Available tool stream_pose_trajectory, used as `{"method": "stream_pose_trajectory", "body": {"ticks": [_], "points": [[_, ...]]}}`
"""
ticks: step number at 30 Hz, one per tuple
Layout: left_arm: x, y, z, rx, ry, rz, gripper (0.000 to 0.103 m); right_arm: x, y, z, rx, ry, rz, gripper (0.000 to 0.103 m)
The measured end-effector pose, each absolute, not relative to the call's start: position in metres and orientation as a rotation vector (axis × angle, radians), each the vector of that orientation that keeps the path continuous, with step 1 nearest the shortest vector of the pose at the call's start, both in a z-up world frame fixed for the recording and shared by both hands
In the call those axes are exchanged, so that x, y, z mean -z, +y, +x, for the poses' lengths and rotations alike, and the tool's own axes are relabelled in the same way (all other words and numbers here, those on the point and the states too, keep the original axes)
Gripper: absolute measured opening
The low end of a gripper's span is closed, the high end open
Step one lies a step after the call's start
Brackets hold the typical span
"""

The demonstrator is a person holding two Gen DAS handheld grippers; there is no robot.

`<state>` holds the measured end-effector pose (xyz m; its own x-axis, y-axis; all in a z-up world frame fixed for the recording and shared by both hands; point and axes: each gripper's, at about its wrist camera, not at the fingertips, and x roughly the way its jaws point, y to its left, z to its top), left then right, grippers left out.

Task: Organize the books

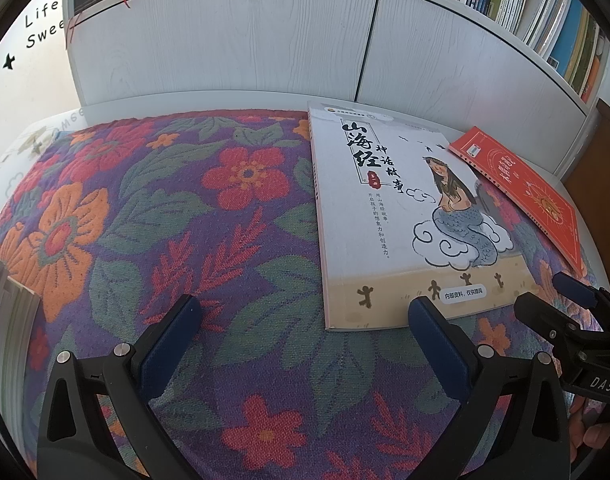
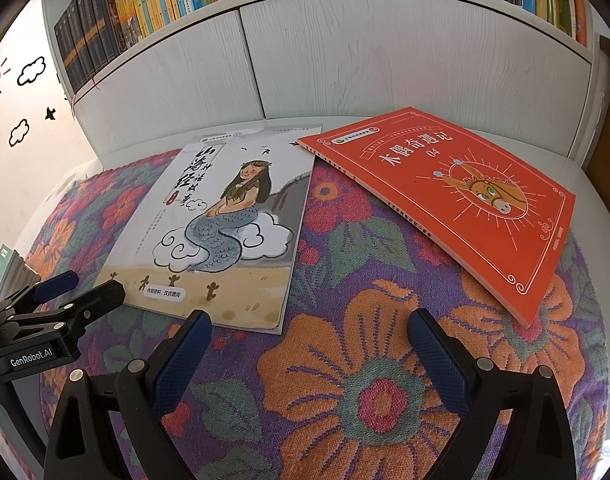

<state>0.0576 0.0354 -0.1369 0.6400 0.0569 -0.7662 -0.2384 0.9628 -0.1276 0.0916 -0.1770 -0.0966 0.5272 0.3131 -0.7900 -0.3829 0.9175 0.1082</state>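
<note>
Looking through the left wrist cam first: the left gripper (image 1: 305,316) hangs low over the floral cloth (image 1: 177,240), fingers spread wide with nothing between them. The right fingertip sits right at the near edge of the white mermaid book (image 1: 389,216), maybe just brushing it, hard to say. That book lies flat and face up, with the red book (image 1: 533,196) just beyond it to the right, their corners close or slightly overlapping. My guess is they're laid out loose like this so each can be picked off the cloth and moved. There's a stack of pages (image 1: 9,300) at the far left edge, possibly where sorted books go. The right gripper (image 1: 553,292) pokes in from the right side.

Switching to the right wrist cam: the right gripper has its fingers wide apart too, empty, hovering over a big orange flower, between the two books' near corners. The red book lies flat and angled off to the right, near the cloth's edge. Shelved books (image 2: 145,4) fill the bookcase behind.
</note>
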Motion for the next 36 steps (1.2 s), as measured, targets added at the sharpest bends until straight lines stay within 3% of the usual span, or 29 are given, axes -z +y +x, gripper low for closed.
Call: {"method": "stream_pose_trajectory", "body": {"ticks": [15,26,29,31,32,36], "points": [[0.137,0.036,0.057,-0.17,0.864,-0.226,0.103,0.096,-0.185,0.093,-0.452,0.921,-0.033,0.1],[0.137,0.033,0.058,-0.132,0.931,-0.198,0.103,0.097,-0.213,0.108,-0.623,0.911,0.221,0.1],[0.137,0.029,0.068,-0.112,1.018,-0.14,0.103,0.093,-0.217,0.11,-0.59,0.932,0.247,0.091],[0.135,0.03,0.077,-0.126,1.077,-0.155,0.103,0.092,-0.218,0.12,-0.618,0.988,0.318,0.073],[0.133,0.031,0.083,-0.132,1.108,-0.183,0.102,0.091,-0.215,0.126,-0.626,1.023,0.346,0.068],[0.125,0.037,0.103,-0.068,1.103,-0.266,0.102,0.088,-0.196,0.146,-0.6,1.082,0.302,0.067]]}}
